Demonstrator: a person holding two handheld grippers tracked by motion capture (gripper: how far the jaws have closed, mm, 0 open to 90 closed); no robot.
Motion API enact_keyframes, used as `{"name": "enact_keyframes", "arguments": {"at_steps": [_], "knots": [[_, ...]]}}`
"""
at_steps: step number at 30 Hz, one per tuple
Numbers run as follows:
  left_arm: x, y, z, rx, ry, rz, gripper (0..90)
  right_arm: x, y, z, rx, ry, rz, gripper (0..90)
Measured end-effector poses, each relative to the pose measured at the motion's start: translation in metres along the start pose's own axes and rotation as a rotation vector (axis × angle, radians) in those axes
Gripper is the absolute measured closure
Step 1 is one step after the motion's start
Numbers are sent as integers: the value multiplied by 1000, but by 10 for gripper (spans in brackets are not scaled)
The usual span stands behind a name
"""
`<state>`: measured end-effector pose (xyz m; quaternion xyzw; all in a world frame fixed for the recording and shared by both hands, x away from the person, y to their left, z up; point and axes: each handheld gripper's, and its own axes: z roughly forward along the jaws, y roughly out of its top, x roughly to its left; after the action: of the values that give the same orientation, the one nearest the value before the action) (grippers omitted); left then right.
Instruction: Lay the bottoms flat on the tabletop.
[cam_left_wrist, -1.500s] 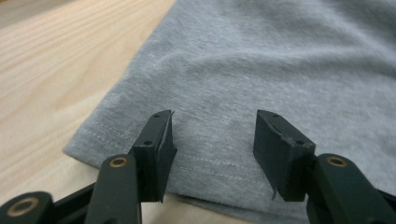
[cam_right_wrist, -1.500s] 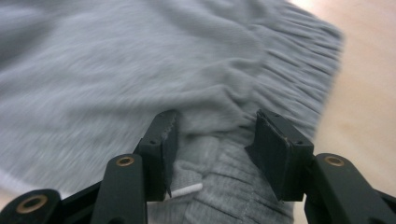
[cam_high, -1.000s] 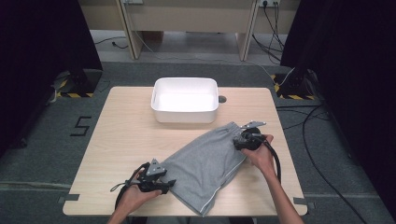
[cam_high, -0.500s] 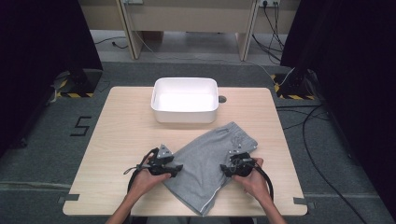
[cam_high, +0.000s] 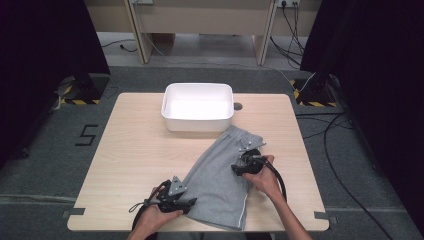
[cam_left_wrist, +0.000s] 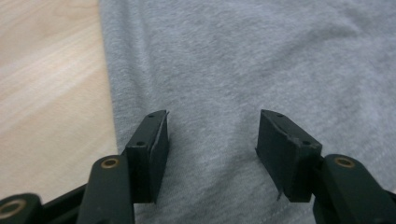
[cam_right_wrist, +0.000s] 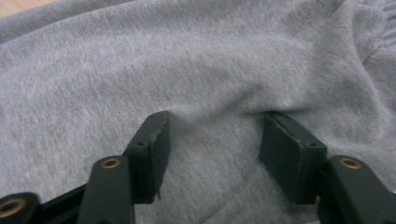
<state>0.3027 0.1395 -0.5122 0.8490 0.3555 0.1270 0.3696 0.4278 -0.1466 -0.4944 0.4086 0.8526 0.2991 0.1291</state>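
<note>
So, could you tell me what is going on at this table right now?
A person is working on grey shorts spread on the wooden table, with a tool in each hand. The left tool sits at the shorts' near left edge, the right tool over their right side. Both have their jaws apart over the fabric, the right tool's having just been opening. A white bin stands behind.

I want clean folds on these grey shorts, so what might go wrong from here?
1. Both tools stand open over flat cloth, the left tool just inside the shorts' edge; closing there may pinch too little or one layer.
2. The right tool presses into a bunched ridge, which could set a crease.
3. The waistband nearly touches the white bin; dragging may snag it.
</note>
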Motion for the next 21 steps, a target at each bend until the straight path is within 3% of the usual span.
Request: {"name": "enact_keyframes", "arguments": {"at_steps": [7, 12, 14, 17, 19, 21], "knots": [[-20, -9, -12, 30, -59, 39, 414, 15, -21, -13, -18, 37, -18, 390], [-26, -12, -18, 54, -99, 37, 416, 25, -22, -13, -9, 44, -45, 375], [-23, -8, -18, 70, -116, 32, 417, 26, -17, -10, -11, 47, -49, 377], [-14, 5, -14, 26, -111, 6, 418, 27, -12, -8, -17, 53, -40, 381], [-8, 17, -7, -4, -102, 4, 417, 25, -8, -14, -63, 79, -7, 390], [-3, 29, 4, -22, -73, 19, 408, 21, -6, -26, -101, 63, 0, 393]]}}
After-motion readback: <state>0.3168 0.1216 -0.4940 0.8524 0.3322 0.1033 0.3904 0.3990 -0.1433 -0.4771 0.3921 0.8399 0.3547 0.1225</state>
